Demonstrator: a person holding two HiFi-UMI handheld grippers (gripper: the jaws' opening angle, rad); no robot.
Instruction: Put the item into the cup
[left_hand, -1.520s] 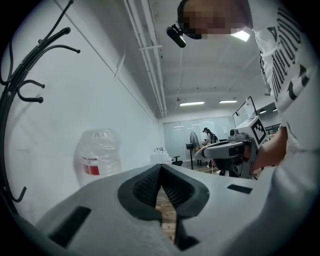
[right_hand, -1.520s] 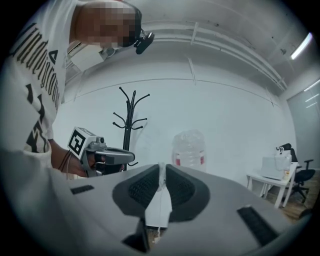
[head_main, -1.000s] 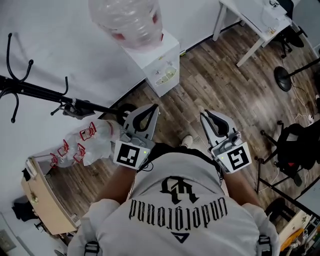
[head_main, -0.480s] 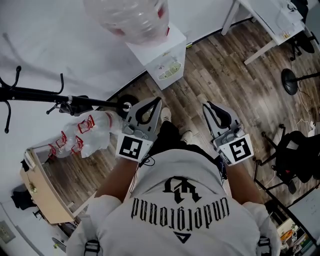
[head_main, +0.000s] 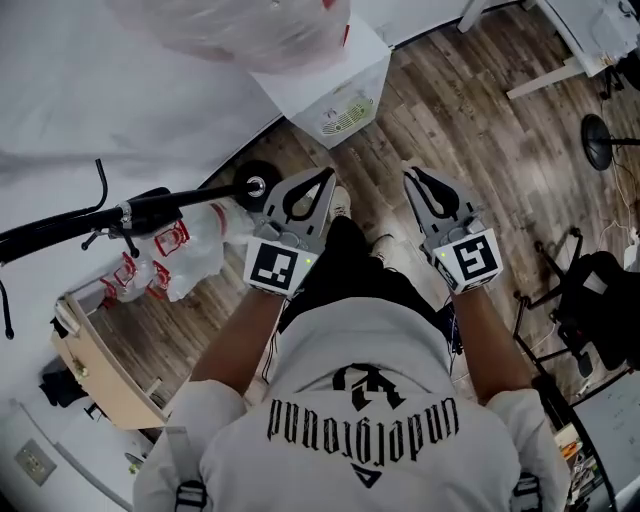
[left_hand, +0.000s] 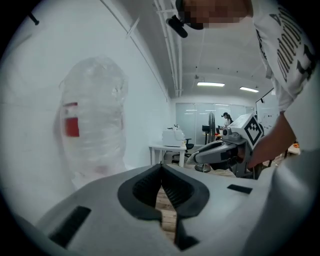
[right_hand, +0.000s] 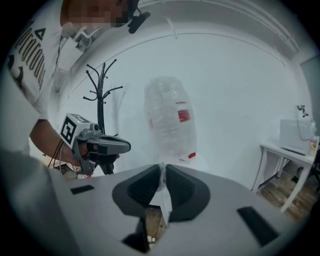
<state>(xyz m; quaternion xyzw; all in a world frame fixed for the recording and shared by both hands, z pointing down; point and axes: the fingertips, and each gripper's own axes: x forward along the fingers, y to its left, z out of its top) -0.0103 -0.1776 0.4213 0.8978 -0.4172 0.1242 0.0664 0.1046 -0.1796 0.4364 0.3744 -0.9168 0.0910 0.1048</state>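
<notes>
I find no cup in any view. In the right gripper view my right gripper (right_hand: 163, 172) is shut on a thin white packet (right_hand: 164, 200), which stands on edge between the pads and hangs down behind them. The head view has that gripper (head_main: 411, 173) held out over the wooden floor in front of the person's body; the packet does not show there. My left gripper (head_main: 328, 175) is held level beside it. Its jaws (left_hand: 161, 169) meet at the tips with nothing between them. Each gripper appears in the other's view: the right one (left_hand: 225, 150) and the left one (right_hand: 100, 145).
A white water dispenser (head_main: 335, 85) with a big clear bottle (head_main: 240, 25) stands against the wall just ahead. A black coat rack (head_main: 130, 215), plastic bags with red print (head_main: 180, 250) and a wooden cabinet (head_main: 95, 365) are to the left. A white desk (head_main: 575, 50) and black chair (head_main: 600, 300) are to the right.
The person has moved closer to the water dispenser, which has slid toward the top of the head view. Both grippers keep their side-by-side pose and their jaws have not changed.
</notes>
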